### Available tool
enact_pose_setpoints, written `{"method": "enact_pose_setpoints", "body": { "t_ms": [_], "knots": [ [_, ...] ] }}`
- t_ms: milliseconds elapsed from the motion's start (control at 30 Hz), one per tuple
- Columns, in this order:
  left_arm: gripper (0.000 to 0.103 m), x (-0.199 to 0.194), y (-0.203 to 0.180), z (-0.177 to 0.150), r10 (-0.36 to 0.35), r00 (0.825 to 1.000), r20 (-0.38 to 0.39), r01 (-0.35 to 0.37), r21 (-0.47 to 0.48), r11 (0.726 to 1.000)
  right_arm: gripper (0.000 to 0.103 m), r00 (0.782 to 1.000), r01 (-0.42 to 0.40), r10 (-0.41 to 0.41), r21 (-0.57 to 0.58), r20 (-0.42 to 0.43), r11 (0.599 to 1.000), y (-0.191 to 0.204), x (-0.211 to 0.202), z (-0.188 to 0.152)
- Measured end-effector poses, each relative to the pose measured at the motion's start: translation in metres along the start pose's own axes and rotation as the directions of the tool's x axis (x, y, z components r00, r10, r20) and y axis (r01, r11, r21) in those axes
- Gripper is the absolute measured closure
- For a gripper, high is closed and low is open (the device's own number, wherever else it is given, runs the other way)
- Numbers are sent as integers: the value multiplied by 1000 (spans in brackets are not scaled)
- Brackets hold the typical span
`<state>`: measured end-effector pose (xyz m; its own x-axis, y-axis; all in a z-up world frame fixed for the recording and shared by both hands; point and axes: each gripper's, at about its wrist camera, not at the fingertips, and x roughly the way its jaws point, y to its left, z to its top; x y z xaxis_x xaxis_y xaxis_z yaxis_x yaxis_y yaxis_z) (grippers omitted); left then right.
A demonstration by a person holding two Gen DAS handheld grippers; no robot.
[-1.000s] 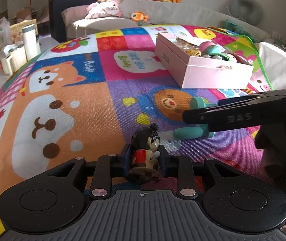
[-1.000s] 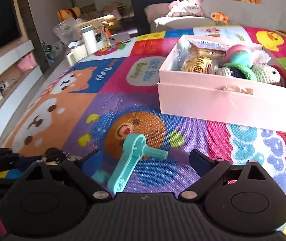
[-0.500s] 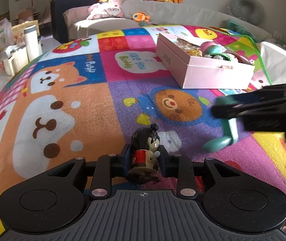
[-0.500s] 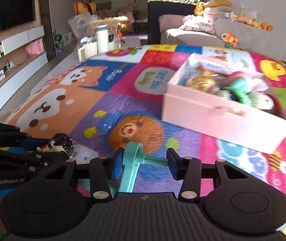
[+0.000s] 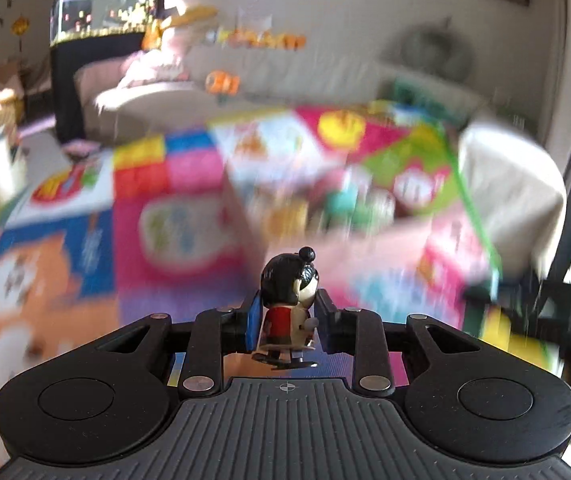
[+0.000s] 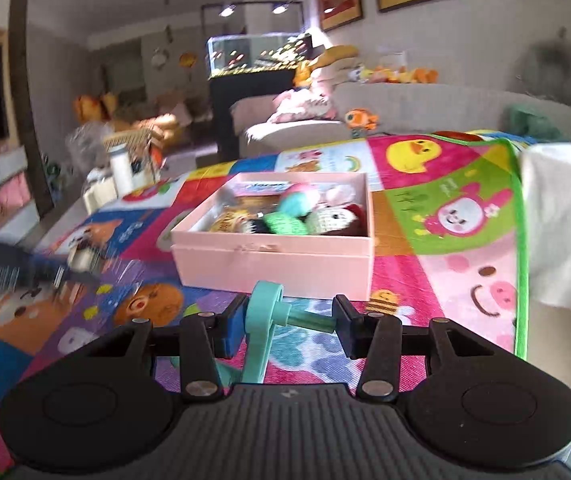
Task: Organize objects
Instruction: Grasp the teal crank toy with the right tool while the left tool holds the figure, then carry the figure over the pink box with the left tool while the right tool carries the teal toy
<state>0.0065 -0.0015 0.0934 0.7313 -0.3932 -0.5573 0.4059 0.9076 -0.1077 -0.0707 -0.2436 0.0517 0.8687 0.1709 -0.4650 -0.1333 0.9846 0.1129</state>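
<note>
My left gripper [image 5: 285, 316] is shut on a small doll figure [image 5: 288, 304] with black hair and a red top, held above the play mat. My right gripper [image 6: 285, 320] is shut on a teal plastic crank-shaped toy [image 6: 263, 332], also lifted off the mat. An open pink box [image 6: 273, 258] holding several knitted toys and packets sits on the mat ahead of the right gripper; in the blurred left wrist view it lies ahead [image 5: 369, 248]. The left gripper shows at the left edge of the right wrist view [image 6: 5, 272].
A colourful cartoon play mat [image 6: 445, 216] covers the surface; its green border runs along the right. A beige sofa [image 6: 405, 100] with plush toys stands behind. A white bottle [image 6: 119, 172] and clutter sit at the far left. A fish tank [image 6: 257, 52] stands at the back.
Both grippers have risen and swung toward the pink box with their toys. The right gripper closed on the teal crank a second ago and lifted it. The left view is now motion-blurred.
</note>
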Motion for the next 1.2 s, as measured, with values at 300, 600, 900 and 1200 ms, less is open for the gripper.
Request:
{"method": "enact_pose_setpoints", "body": {
  "t_ms": [300,600,900,1200],
  "knots": [
    [71,113,-20,80,-23,995,99,34,-103,994,58,999,12,-14,61,32,998,-19,12,-29],
    [70,132,-9,66,16,999,35,-11,-136,991,58,997,-56,49,109,64,993,-30,7,-32],
    [70,74,3,26,-19,997,75,28,-120,992,58,999,-42,40,92,18,995,-25,14,-30],
    [70,118,-14,49,-135,987,92,146,-122,982,58,996,8,-4,55,-84,998,-17,30,-26]
  ]
}}
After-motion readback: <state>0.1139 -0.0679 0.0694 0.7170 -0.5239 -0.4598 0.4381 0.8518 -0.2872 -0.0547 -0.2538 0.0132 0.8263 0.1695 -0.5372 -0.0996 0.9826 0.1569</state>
